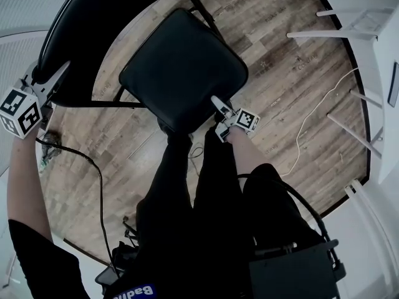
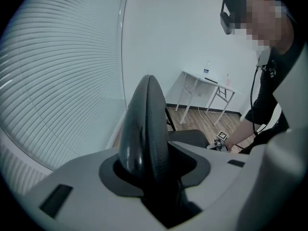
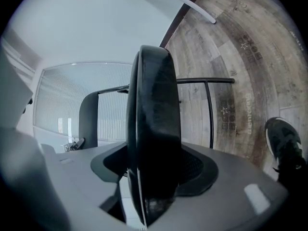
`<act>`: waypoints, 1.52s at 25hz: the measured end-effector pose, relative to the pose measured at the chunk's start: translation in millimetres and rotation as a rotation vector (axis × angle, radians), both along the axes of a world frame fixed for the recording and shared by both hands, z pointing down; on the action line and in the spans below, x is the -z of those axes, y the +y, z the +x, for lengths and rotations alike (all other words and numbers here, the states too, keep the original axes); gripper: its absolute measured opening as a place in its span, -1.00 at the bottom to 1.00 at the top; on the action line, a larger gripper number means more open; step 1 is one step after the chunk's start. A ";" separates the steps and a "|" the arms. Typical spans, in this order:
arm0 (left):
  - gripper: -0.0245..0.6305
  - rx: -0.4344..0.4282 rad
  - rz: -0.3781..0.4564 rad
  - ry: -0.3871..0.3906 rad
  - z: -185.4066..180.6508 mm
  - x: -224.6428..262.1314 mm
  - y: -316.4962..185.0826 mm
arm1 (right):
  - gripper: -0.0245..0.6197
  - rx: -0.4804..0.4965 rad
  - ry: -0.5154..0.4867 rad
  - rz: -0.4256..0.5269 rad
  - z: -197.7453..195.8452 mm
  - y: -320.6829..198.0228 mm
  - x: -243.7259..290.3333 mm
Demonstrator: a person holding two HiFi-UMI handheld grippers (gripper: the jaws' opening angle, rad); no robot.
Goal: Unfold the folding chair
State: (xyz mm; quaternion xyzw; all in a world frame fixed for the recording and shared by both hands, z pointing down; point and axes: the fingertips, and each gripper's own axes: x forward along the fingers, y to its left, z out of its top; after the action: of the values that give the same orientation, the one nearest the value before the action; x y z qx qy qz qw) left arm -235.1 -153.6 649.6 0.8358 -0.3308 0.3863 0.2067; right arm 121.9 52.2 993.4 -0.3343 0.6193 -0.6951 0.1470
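Observation:
A black folding chair stands on the wood floor in front of me, its padded seat (image 1: 184,67) near level and its curved backrest (image 1: 93,36) at the upper left. My left gripper (image 1: 53,80) is shut on the backrest's top edge (image 2: 147,124), which fills the jaws in the left gripper view (image 2: 149,172). My right gripper (image 1: 219,104) is at the seat's front edge. The seat's edge (image 3: 154,129) stands between its jaws (image 3: 151,196), with a pale gap showing on the left side, so the pads do not clamp it.
White table legs (image 1: 349,33) stand at the upper right and a white cable (image 1: 312,117) runs over the floor. A black cable (image 1: 87,161) lies at the left. The person's legs (image 1: 187,204) are just behind the seat. Window blinds (image 2: 57,81) are beside the backrest.

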 end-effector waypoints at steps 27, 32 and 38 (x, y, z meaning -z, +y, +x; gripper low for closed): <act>-0.30 -0.020 -0.028 0.017 -1.8 -6.4 -4.5 | -0.07 0.047 -0.052 0.088 5.2 3.7 -0.3; -0.28 -0.058 -0.013 -0.019 -4.2 2.1 -4.7 | 0.00 0.116 -0.007 -0.005 9.1 16.8 0.4; -0.28 -0.034 0.043 0.001 -5.6 28.6 -15.1 | 0.03 0.118 0.143 -0.073 32.3 19.3 8.9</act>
State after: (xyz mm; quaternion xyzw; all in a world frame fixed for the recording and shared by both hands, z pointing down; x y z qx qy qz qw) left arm -240.7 -168.7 621.1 0.8458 -0.3249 0.3820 0.1822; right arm 154.2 71.5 984.5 -0.3513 0.6210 -0.6990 0.0488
